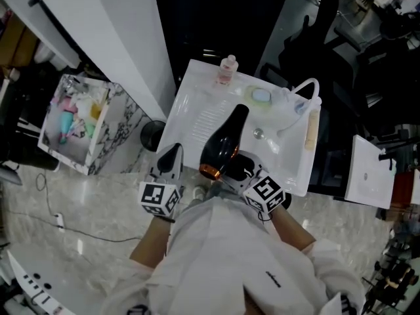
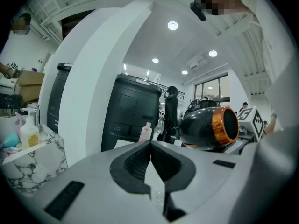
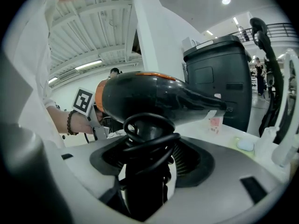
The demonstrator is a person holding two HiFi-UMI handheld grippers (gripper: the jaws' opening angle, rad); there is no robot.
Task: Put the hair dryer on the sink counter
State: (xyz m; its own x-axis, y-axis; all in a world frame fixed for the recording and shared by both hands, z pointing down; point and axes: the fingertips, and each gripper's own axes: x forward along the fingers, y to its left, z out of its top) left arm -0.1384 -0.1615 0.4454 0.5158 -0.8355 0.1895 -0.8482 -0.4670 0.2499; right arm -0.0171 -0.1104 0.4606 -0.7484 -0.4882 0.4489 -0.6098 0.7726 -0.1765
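Nearest: right gripper (image 3: pixel 147 158) clamped on the cord-wrapped handle of the hair dryer (image 1: pixel 223 146). Glossy black barrel, copper ring at the rear, nozzle pointing away; held in the air over the front of the white sink (image 1: pixel 190 110). Just beside it, left gripper (image 2: pixel 150 146), jaws together, empty. Farther, in the basin: drain (image 1: pixel 258 134), blue soap in a dish (image 1: pixel 261 96). At the back rim: pink bottle (image 1: pixel 227 71), white faucet (image 1: pixel 305 92). Left of the sink: marble-patterned box (image 1: pixel 98 151) of toiletries.

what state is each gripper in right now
left gripper: closed, empty
right gripper: closed on the hair dryer handle
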